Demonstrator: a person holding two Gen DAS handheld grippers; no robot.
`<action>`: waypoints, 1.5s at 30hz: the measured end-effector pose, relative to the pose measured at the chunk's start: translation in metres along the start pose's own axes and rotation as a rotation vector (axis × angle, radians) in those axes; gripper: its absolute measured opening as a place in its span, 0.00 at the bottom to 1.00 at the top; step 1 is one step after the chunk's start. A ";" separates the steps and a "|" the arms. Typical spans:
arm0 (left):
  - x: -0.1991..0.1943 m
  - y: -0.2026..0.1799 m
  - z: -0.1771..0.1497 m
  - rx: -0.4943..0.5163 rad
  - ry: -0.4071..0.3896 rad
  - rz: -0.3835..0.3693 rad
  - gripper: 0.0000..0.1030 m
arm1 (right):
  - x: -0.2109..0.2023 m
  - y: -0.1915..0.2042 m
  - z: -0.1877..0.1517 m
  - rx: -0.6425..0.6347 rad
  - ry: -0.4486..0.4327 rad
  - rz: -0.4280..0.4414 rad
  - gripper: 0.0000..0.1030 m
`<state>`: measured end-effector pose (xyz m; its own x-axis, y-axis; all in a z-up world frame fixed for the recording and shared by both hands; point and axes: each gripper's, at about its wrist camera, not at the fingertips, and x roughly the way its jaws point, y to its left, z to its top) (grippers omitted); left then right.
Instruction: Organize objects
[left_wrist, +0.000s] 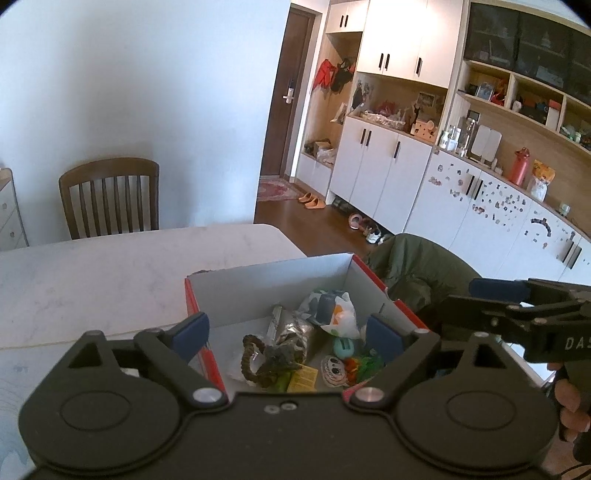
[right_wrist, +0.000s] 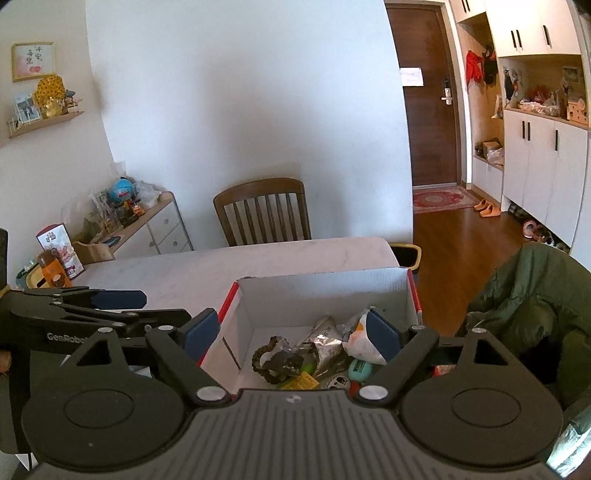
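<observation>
On the far left of the right wrist view an orange-capped bottle (right_wrist: 55, 271) stands at the edge of the pale marble bench (right_wrist: 207, 273), with a printed carton (right_wrist: 61, 242) just behind it. A wooden chair (right_wrist: 263, 212) is drawn up at the bench's far side. The left claw (left_wrist: 286, 332) hangs spread wide and empty over the near end of an open cardboard box (left_wrist: 266, 284), white inside with red outer edges, which sits on the bench at its right end. In the box lie a braided rope loop (left_wrist: 253, 356), a crumpled silver foil packet (left_wrist: 293, 330), a small yellow packet (left_wrist: 303, 380), a white bag with an orange and green print (left_wrist: 338, 314), a teal egg-shaped toy (left_wrist: 343, 347) and a round white face badge (left_wrist: 332, 369); they are heaped together toward the near right part of the box, touching one another. The right claw (right_wrist: 291, 332) also stands wide open with nothing between its blue pads (right_wrist: 201, 332), poised over the same box, just beside the left one. A hand (left_wrist: 572, 406) grips the right claw's handle at the edge of the left wrist view. Right of the box an olive green jacket (right_wrist: 532, 295) drapes over a seat. White cabinets (left_wrist: 380, 162) line the far wall.
</observation>
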<state>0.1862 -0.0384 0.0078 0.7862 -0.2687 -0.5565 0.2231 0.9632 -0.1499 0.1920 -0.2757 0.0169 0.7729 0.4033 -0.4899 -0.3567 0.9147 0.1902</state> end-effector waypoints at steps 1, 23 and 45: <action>-0.001 0.000 -0.001 -0.003 -0.003 -0.003 0.93 | -0.001 0.001 -0.001 0.001 -0.002 -0.001 0.85; -0.019 -0.003 -0.018 0.005 -0.020 0.005 0.99 | -0.012 0.003 -0.016 0.045 0.008 0.019 0.86; -0.001 -0.004 -0.023 -0.003 0.042 -0.010 0.99 | -0.005 -0.003 -0.017 0.063 0.037 0.016 0.86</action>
<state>0.1715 -0.0420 -0.0099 0.7591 -0.2783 -0.5884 0.2292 0.9604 -0.1586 0.1803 -0.2813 0.0048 0.7472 0.4172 -0.5173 -0.3338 0.9087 0.2508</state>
